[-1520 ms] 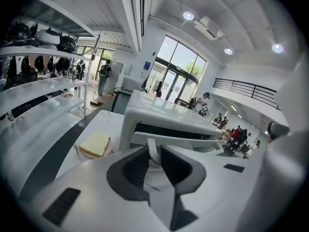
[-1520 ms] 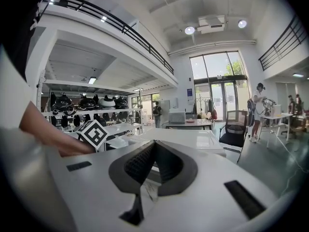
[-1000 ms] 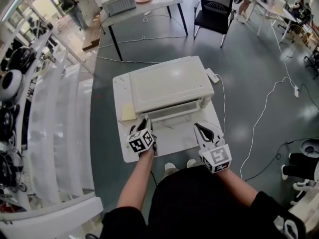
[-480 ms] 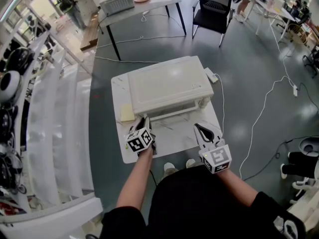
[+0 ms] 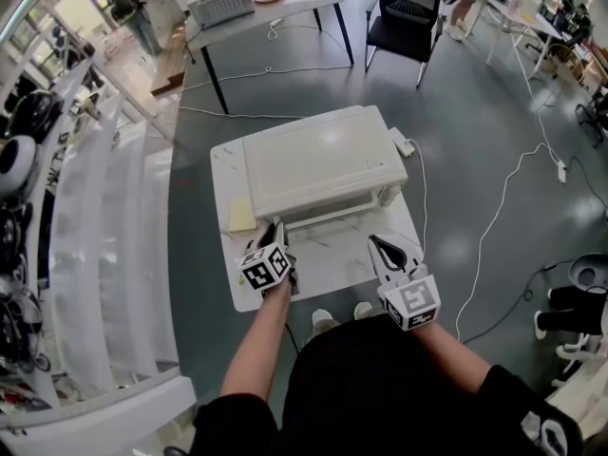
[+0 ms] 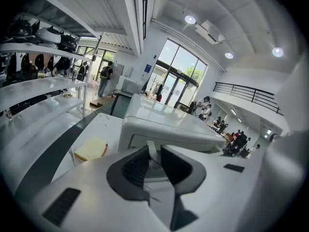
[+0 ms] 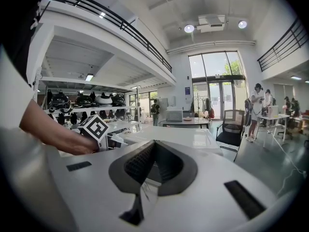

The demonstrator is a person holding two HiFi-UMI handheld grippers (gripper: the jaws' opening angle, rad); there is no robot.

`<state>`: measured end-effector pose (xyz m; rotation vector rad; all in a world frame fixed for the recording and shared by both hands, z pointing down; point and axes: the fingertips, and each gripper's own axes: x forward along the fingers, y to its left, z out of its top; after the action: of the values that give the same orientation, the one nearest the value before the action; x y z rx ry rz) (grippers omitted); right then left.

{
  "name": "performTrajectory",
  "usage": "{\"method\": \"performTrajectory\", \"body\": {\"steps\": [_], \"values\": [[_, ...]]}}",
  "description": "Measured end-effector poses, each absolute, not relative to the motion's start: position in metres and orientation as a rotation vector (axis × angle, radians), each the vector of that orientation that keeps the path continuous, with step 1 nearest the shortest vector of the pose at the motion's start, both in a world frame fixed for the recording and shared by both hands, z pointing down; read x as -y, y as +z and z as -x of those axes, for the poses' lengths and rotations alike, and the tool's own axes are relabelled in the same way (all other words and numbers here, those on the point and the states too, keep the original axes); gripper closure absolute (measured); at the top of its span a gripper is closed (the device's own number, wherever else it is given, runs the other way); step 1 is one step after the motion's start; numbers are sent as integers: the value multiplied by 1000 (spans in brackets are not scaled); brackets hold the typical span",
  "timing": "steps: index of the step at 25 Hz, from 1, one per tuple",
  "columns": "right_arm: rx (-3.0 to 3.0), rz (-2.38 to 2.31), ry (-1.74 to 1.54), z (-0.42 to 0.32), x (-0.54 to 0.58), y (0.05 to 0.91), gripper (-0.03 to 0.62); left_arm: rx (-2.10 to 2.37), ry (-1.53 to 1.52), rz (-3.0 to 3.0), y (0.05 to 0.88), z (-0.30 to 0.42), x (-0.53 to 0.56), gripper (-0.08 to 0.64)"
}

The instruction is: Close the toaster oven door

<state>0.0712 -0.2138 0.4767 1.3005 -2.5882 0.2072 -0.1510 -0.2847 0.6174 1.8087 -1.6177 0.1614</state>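
A white toaster oven [image 5: 318,164] stands on a small white table [image 5: 332,264]. Its door [image 5: 328,215] is tilted slightly out from the front, close to upright. My left gripper [image 5: 275,228] is at the door's left end. In the left gripper view the left gripper [image 6: 153,151] has a white piece of the door's handle between its pads, with the oven [image 6: 164,122] just behind. My right gripper [image 5: 380,243] hovers over the table in front of the oven's right side. In its own view the right gripper [image 7: 152,144] is shut with nothing in it.
A yellow pad [image 5: 243,217] lies on the table left of the oven. White shelves [image 5: 104,236] with helmets run along the left. Cables [image 5: 494,226] cross the floor at right. A black chair [image 5: 408,17] and a second table [image 5: 275,12] stand farther back.
Almost nothing: the left gripper and the door it holds have crept a little toward the oven. The right gripper stays where it was.
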Motion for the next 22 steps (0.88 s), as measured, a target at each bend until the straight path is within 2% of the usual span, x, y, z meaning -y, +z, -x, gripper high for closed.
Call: {"method": "performTrajectory", "body": {"steps": [7,12,22], "values": [[2584,-1320,201,-76,214,476,571,1673,246,-1898,615,149,285,461],[2576,-1335,201,-83,209,474,571,1705,162,-1879,610,156,280,414],[2583,-1335,209,-88,205,471,571,1753,47,-2022,550,153,260,396]]}}
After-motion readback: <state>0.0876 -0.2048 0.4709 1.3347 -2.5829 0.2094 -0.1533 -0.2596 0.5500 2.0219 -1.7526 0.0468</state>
